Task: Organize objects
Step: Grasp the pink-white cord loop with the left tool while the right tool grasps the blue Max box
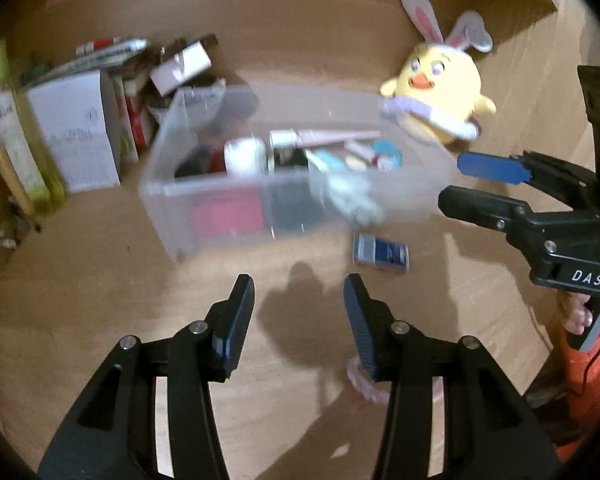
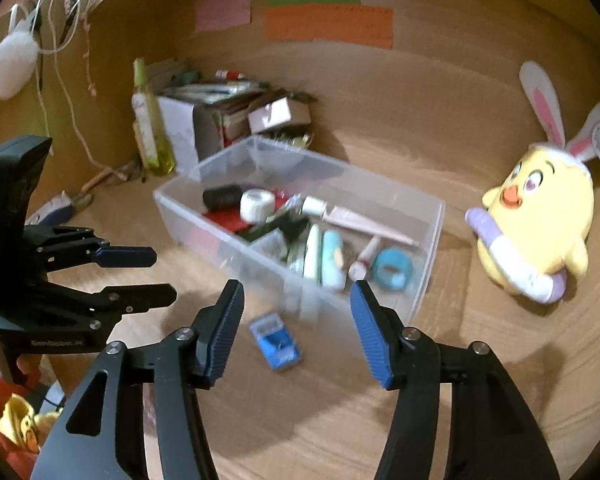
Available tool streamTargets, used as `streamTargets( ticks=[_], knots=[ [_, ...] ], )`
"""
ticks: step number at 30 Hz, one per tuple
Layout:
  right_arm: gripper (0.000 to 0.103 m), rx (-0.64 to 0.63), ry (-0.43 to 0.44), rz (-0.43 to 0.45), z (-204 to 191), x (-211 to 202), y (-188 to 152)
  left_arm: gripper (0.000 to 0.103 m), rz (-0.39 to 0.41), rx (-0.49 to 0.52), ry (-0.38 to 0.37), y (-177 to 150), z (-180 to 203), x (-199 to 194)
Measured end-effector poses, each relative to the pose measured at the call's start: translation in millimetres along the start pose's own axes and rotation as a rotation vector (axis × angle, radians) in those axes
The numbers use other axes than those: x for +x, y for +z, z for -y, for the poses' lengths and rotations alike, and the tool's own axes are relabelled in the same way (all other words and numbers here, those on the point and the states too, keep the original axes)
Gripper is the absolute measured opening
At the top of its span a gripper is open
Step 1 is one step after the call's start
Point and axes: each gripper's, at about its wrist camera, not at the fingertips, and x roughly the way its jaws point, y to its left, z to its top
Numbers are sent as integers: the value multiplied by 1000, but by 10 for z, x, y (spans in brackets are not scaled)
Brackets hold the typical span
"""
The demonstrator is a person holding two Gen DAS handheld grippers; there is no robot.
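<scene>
A clear plastic bin (image 1: 160,148) (image 2: 352,172) stands on the wooden desk with several small items inside: a white tape roll, tubes, a turquoise tape ring. A small blue box (image 1: 381,255) (image 2: 276,340) lies on the desk just in front of the bin. A yellow chick plush with bunny ears (image 1: 440,92) (image 2: 548,216) sits to the bin's right. My left gripper (image 1: 298,284) (image 2: 164,274) is open and empty, short of the bin. My right gripper (image 2: 297,288) (image 1: 456,180) is open and empty, with the blue box lying on the desk just beyond its fingers.
Left of the bin stand a green bottle (image 1: 20,140) (image 2: 148,128), a white box (image 1: 80,132) (image 2: 180,132) and a pile of books and cartons. Coloured notes (image 2: 328,26) hang on the back wall. A pink ring (image 1: 364,384) lies near my left gripper.
</scene>
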Motion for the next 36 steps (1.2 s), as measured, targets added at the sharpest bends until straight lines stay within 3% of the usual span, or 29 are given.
streamTargets(
  ticks=[7, 14, 17, 20, 22, 24, 26, 27, 31, 36],
  knots=[
    [61, -6, 1, -87, -40, 222, -282, 47, -77, -13, -52, -308, 73, 44],
    [61, -51, -6, -199, -118, 615, -393, 52, -118, 70, -85, -380, 288, 152],
    [67, -70, -23, -210, -153, 706, -383, 55, -110, 95, -70, -376, 315, 170],
    [67, -62, -24, -216, -143, 746, -342, 55, -97, 79, -60, -367, 280, 172],
    [64, -42, 11, -218, -127, 765, -332, 47, -83, 71, -45, -361, 239, 168],
    [46, -29, 37, -214, -122, 756, -330, 26, -69, 67, -11, -363, 192, 155],
    [31, -26, 38, -213, -125, 729, -325, 13, -63, 54, 0, -358, 133, 140],
    [28, -24, 40, -215, -134, 721, -326, 9, -63, 43, 6, -359, 89, 135],
    [26, -27, 25, -212, -161, 667, -365, 9, -52, -6, 63, -362, -124, 110],
    [26, -2, 26, -201, -153, 529, -481, 10, -50, -54, 51, -342, -297, 20]
  ],
)
